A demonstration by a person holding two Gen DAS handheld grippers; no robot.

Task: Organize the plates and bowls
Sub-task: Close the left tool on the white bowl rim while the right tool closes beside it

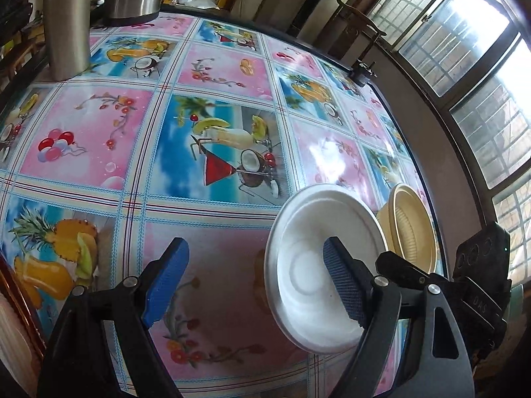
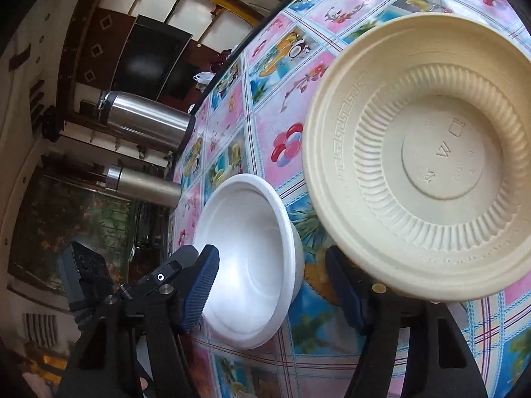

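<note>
Where the left gripper point(image 1: 255, 278) hangs with its blue pads spread wide, one pad reaches over the rim of a plain white foam bowl point(image 1: 315, 252) on the fruit-print tablecloth point(image 1: 212, 79). The right gripper point(image 2: 275, 285) also gapes, a ribbed cream plastic bowl point(image 2: 428, 159) masking one finger. Beyond stand a steel flask point(image 2: 146, 185) and a steel kettle point(image 2: 146, 122).

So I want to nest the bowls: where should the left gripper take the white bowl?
On the white bowl's near rim, coming from above: it sits upright with thin flared walls, so one finger goes inside, the other outside. Left gripper is open.
</note>
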